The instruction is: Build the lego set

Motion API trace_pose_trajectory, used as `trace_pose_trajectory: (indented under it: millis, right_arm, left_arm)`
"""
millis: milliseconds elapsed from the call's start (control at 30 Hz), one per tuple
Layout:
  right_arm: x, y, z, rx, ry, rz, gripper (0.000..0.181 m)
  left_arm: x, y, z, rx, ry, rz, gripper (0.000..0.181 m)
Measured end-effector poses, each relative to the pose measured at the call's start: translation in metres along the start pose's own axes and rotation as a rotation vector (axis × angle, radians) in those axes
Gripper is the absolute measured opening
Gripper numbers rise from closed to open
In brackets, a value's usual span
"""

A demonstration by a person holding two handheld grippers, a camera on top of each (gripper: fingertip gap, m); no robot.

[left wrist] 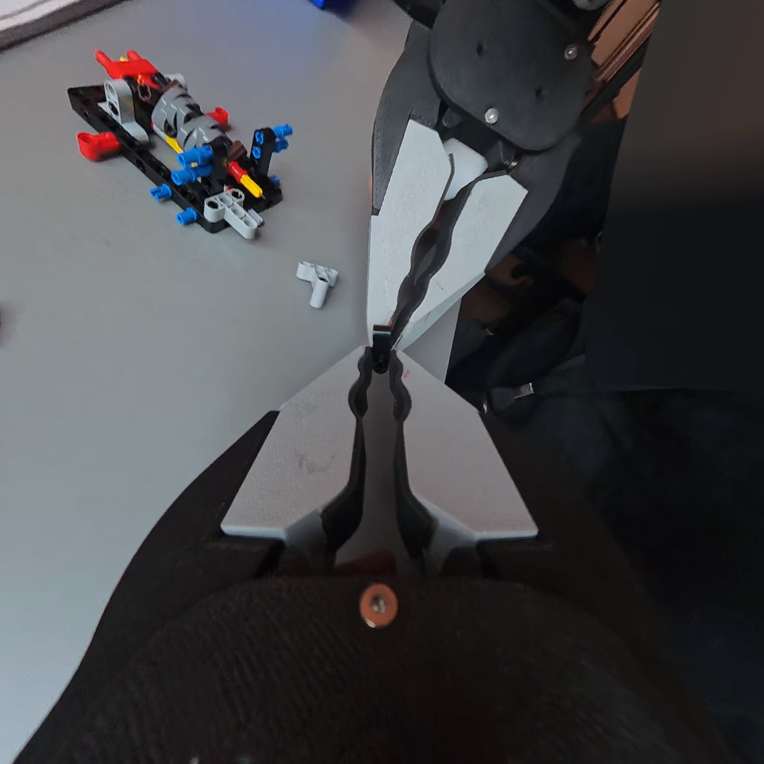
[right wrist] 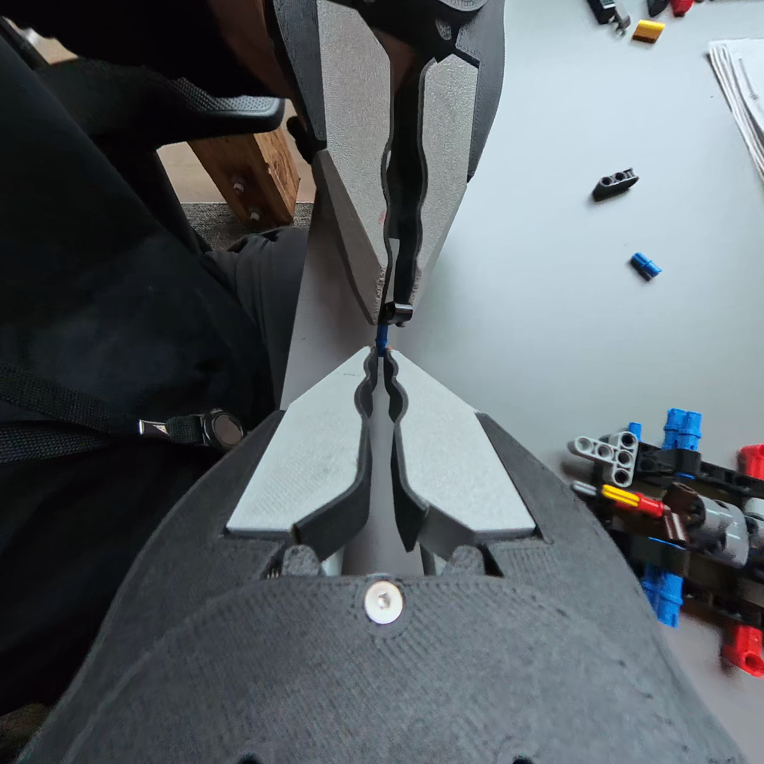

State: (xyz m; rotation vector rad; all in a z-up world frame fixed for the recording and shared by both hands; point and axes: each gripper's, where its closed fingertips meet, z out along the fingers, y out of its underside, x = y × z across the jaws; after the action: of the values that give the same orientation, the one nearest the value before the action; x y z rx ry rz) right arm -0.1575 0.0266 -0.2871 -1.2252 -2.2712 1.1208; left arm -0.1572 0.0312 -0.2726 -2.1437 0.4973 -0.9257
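My left gripper [left wrist: 379, 356] is shut on a small black lego piece [left wrist: 380, 340]. My right gripper [right wrist: 380, 354] is shut on a thin blue pin [right wrist: 381, 337]. The two grippers meet tip to tip above the grey table's edge, and the pin's far end touches the black piece [right wrist: 399, 312]. The other gripper shows from above in each view: the right one [left wrist: 392, 326] and the left one [right wrist: 395, 314]. The part-built lego model [left wrist: 173, 153], black frame with red, blue, grey and yellow parts, lies on the table to the left; it also shows in the right wrist view [right wrist: 682, 516].
A loose grey angled piece [left wrist: 317, 282] lies between the model and the grippers. A black short beam [right wrist: 615, 188], a blue pin [right wrist: 645, 266], a gold piece [right wrist: 648, 31] and a booklet [right wrist: 740, 103] lie on the table. A person's dark-clad legs [right wrist: 124, 310] and a wooden table leg [right wrist: 248, 182] are beyond the edge. Only a small space, under 4 cm, lies between the two pairs of fingers. From either gripper's tips it is about 15 cm to the black short beam [right wrist: 615, 188].
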Motion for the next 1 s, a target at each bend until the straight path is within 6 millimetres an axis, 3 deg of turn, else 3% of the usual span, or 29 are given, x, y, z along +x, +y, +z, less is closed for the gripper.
trace_pose_trajectory:
  millis: [300, 733, 1000]
  right_arm:
    - [-0.017, 0.014, 0.009, -0.052, -0.082, -0.063, 0.0]
    - [-0.019, 0.02, 0.001, -0.048, -0.084, -0.122, 0.0]
    - [-0.017, 0.011, -0.006, 0.024, -0.127, -0.069, 0.0]
  left_arm:
    - [0.007, 0.024, 0.01, -0.003, -0.187, -0.01, 0.006]
    - [0.013, 0.016, 0.02, 0.037, -0.192, 0.058, 0.006]
    - [0.015, 0.003, 0.015, 0.06, -0.133, 0.025, 0.006]
